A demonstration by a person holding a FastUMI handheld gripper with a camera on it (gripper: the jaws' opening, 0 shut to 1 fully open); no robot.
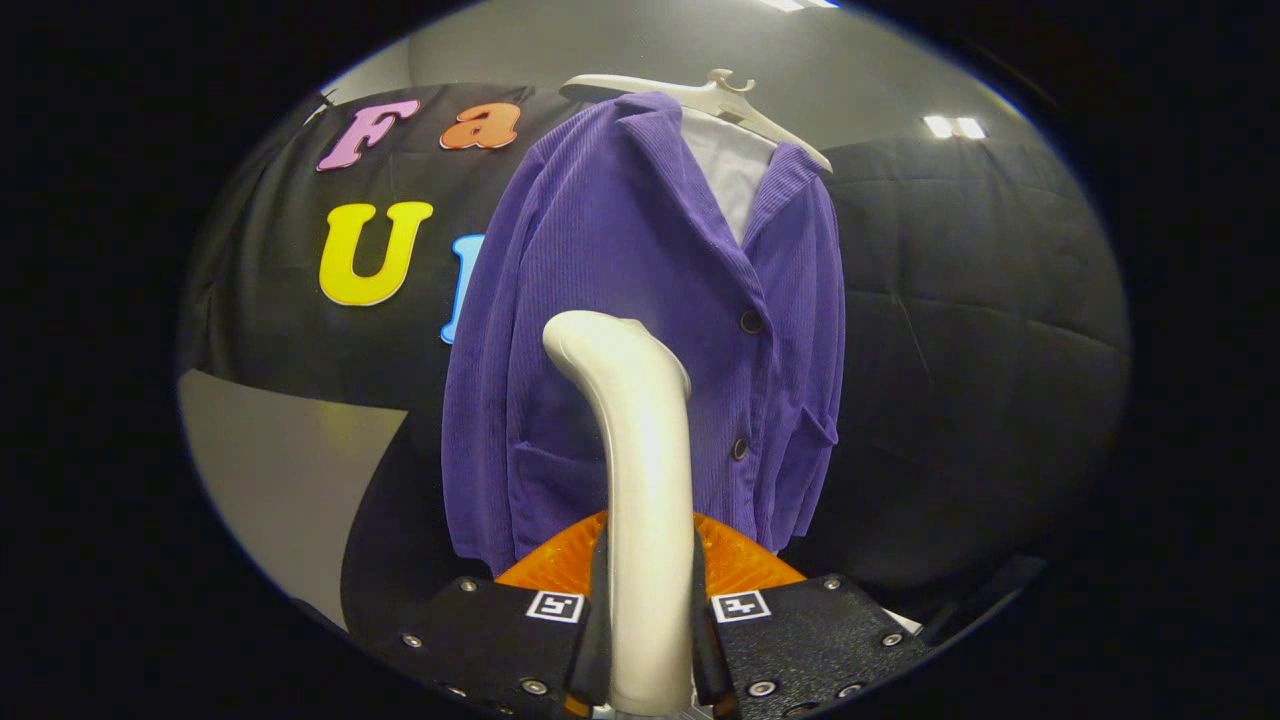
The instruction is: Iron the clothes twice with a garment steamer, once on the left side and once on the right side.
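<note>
Gripper (650,640), bottom centre of the frame: both fingers (598,620) closed tight against the white steamer (640,480) handle, which rises between them. Purple jacket (620,300), centre frame, hangs on a white hanger (720,100) over a white shirt (735,170), beyond the steamer's curved head.

The camera rides on the tongs (648,640) and looks forward along them and somewhat upward, toward the jacket (640,330) hanging on the booth wall (960,330). It sits close to the garment, perhaps just short of touching; the fisheye bend makes nearness hard to judge.
</note>
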